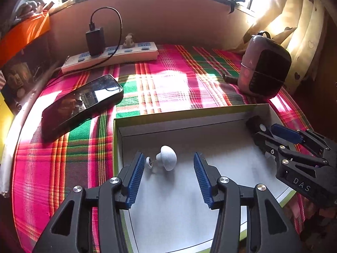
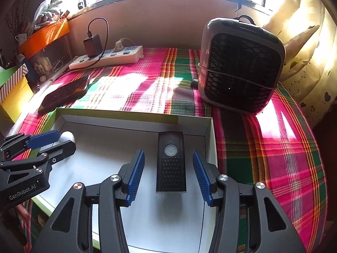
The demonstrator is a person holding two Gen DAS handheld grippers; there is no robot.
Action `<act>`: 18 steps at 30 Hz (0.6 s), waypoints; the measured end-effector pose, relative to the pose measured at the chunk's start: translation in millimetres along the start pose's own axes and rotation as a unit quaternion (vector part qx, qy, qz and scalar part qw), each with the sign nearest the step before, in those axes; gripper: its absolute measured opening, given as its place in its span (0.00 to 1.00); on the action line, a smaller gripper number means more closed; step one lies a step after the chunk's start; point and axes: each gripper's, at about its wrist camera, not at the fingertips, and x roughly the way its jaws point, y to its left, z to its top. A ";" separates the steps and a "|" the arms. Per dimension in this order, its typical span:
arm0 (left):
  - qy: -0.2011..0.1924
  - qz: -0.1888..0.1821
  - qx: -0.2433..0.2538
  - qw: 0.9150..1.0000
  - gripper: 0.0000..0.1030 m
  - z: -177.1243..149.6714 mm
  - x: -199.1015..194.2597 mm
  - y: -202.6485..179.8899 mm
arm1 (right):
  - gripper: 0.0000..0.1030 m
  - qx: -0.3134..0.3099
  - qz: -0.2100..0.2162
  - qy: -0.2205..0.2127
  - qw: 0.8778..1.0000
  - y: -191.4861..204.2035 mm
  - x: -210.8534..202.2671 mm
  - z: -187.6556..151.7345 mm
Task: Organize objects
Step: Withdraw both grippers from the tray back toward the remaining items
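Observation:
A shallow white box with a green rim lies on the plaid cloth. A white mushroom-shaped knob lies in its left part, between the fingers of my open left gripper, untouched. A black rectangular device with a round button lies in the box's right part, between the fingers of my open right gripper, untouched. The right gripper also shows in the left wrist view, over the box's right corner. The left gripper shows in the right wrist view, with the knob behind it.
A black phone lies left of the box. A white power strip with a black charger sits at the back. A pink-grey speaker-like unit stands at the right. Orange and yellow boxes stand at far left.

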 end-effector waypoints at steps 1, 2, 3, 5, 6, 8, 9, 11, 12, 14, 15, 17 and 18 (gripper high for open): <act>-0.001 0.000 -0.002 1.000 0.46 -1.2 -2.4 0.5 | 0.47 -0.001 0.000 -0.002 1.000 0.7 -2.1 -0.9; -0.004 0.000 -0.003 1.000 0.46 -2.2 -5.2 0.6 | 0.47 -0.001 -0.001 -0.004 1.000 1.2 -4.4 -1.6; -0.007 -0.001 -0.002 1.000 0.46 -3.4 -7.9 0.7 | 0.47 0.000 0.000 -0.006 1.000 1.5 -7.2 -2.3; -0.009 -0.002 -0.003 1.000 0.46 -6.0 -13.3 1.0 | 0.47 -0.001 0.001 -0.010 1.000 2.3 -13.5 -3.9; -0.011 -0.003 -0.002 1.000 0.46 -7.6 -16.3 0.8 | 0.47 0.000 0.001 -0.014 1.000 1.9 -17.2 -4.9; -0.018 -0.004 -0.005 1.000 0.46 -11.3 -23.8 1.7 | 0.47 0.001 0.002 -0.020 1.000 2.2 -25.1 -7.1; -0.021 -0.007 -0.007 1.000 0.46 -13.0 -27.6 1.9 | 0.47 0.002 0.002 -0.022 1.000 2.6 -28.2 -8.0; -0.025 -0.013 -0.010 1.000 0.46 -17.0 -35.1 2.1 | 0.47 0.005 0.003 -0.026 1.000 3.2 -35.4 -11.2; -0.027 -0.013 -0.010 1.000 0.46 -19.0 -38.4 2.1 | 0.47 0.006 0.003 -0.028 1.000 3.5 -39.1 -13.0; -0.034 -0.015 -0.015 0.999 0.46 -23.4 -46.7 2.2 | 0.47 0.005 0.005 -0.031 0.999 3.8 -46.7 -17.0; -0.036 -0.018 -0.014 0.999 0.46 -25.4 -50.9 2.0 | 0.47 0.006 0.005 -0.033 0.999 3.4 -50.6 -19.6; -0.041 -0.021 -0.015 0.999 0.46 -29.7 -59.3 1.6 | 0.47 0.009 0.006 -0.037 0.999 2.7 -58.5 -24.6; -0.043 -0.022 -0.014 0.999 0.46 -32.3 -62.9 1.5 | 0.47 0.011 0.008 -0.039 0.999 2.0 -62.3 -27.4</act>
